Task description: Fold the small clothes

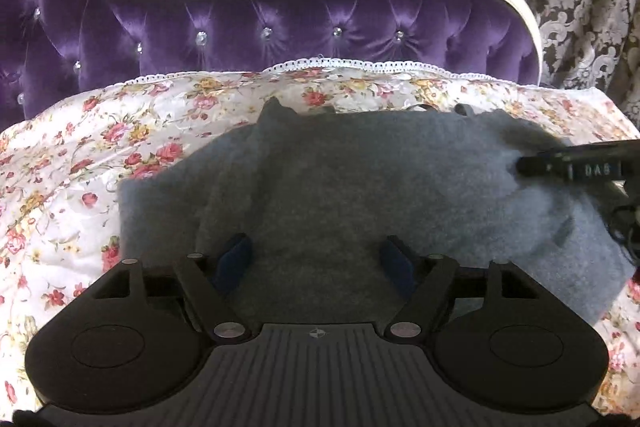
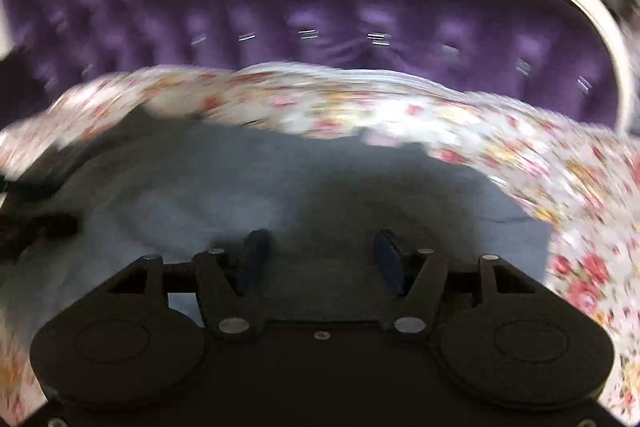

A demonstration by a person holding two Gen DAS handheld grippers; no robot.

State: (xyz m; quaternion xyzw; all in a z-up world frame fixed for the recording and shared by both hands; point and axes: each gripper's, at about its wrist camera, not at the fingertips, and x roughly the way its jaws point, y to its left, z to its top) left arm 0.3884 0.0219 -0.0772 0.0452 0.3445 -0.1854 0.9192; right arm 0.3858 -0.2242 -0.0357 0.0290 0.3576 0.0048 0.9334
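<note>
We hold both the left gripper and the right gripper with fingers apart and empty above the grey garment, which lies long left-to-right on the floral bedcover, its near edge just beneath us.

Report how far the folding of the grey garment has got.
Done: the grey garment lies on the floral sheet, one layer apparently folded over. In hand: nothing; left gripper and right gripper are open above it. Left: any further folds; the final shape is unclear.
</note>
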